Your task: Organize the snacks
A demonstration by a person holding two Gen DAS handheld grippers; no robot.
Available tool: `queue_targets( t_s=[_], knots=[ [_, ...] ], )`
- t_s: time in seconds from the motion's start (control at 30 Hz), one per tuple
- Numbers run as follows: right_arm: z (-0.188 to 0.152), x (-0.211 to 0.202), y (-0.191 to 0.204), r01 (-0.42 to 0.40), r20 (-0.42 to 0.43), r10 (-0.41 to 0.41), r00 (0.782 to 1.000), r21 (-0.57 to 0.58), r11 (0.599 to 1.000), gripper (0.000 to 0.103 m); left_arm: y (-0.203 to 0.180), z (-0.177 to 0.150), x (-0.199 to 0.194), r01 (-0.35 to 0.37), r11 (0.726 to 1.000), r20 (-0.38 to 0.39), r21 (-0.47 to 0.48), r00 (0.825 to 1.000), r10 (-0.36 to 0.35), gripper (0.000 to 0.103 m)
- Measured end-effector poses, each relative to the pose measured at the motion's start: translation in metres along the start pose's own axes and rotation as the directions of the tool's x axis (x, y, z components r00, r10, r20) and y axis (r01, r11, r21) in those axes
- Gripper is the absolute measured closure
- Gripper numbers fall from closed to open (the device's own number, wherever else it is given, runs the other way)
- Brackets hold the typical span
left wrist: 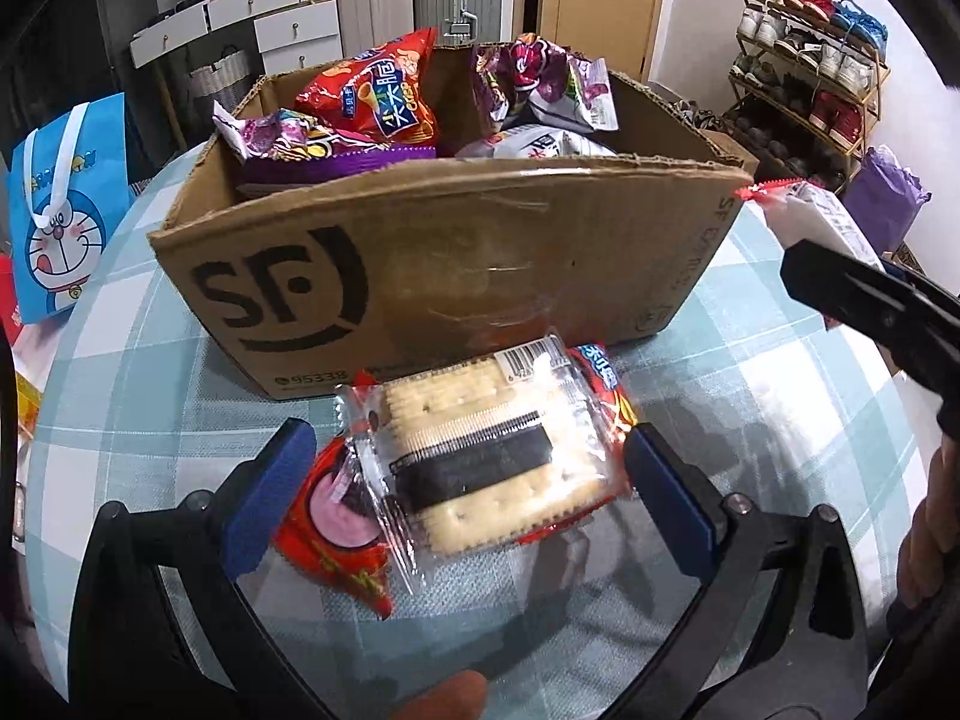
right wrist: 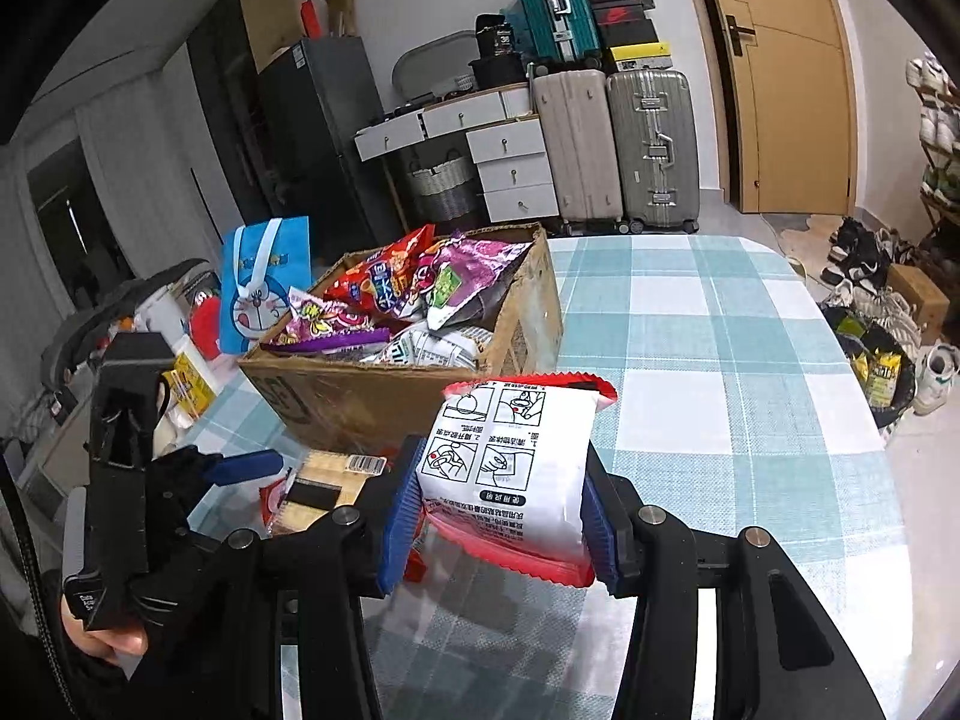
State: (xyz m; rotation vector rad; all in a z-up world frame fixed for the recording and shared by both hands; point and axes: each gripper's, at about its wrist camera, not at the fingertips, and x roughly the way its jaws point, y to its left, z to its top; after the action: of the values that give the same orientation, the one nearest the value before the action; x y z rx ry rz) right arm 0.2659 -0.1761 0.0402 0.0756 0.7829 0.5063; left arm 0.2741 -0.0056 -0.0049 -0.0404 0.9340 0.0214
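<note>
A clear packet of crackers (left wrist: 480,456) with red ends lies on the checked tablecloth just in front of the cardboard box (left wrist: 420,252). My left gripper (left wrist: 471,498) is open and straddles the packet, one blue pad at each end. My right gripper (right wrist: 501,510) is shut on a white snack packet (right wrist: 510,456) with red edges and holds it above the table, near the box's (right wrist: 360,396) front right corner. The box holds several snack bags (left wrist: 372,96). In the left wrist view the white packet (left wrist: 810,210) shows at the right edge.
A blue cartoon bag (left wrist: 66,210) stands left of the box, with clutter beside it. The checked table (right wrist: 720,330) stretches right of the box to a rounded edge. Suitcases (right wrist: 648,144), drawers and a shoe rack (left wrist: 810,72) stand beyond the table.
</note>
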Motion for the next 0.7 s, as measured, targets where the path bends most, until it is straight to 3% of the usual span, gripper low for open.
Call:
queue_targets(
  t_s=[0.1, 0.4, 0.7],
  knots=[
    [-0.001, 0.002, 0.003, -0.006, -0.006, 0.006, 1.0, -0.001, 1.0, 0.055, -0.002, 0.0, 0.003, -0.004, 1.0, -0.007, -0.004, 1.0, 0.004, 0.002],
    [-0.001, 0.006, 0.007, -0.011, -0.012, 0.011, 1.0, -0.011, 1.0, 0.055, -0.015, -0.008, -0.003, 0.045, 0.998, 0.025, 0.048, 0.999, -0.046, 0.034],
    [-0.002, 0.007, 0.011, -0.014, -0.012, 0.014, 1.0, -0.016, 1.0, 0.055, -0.004, -0.016, -0.022, 0.088, 0.994, 0.053, 0.066, 0.994, -0.092, 0.049]
  ],
)
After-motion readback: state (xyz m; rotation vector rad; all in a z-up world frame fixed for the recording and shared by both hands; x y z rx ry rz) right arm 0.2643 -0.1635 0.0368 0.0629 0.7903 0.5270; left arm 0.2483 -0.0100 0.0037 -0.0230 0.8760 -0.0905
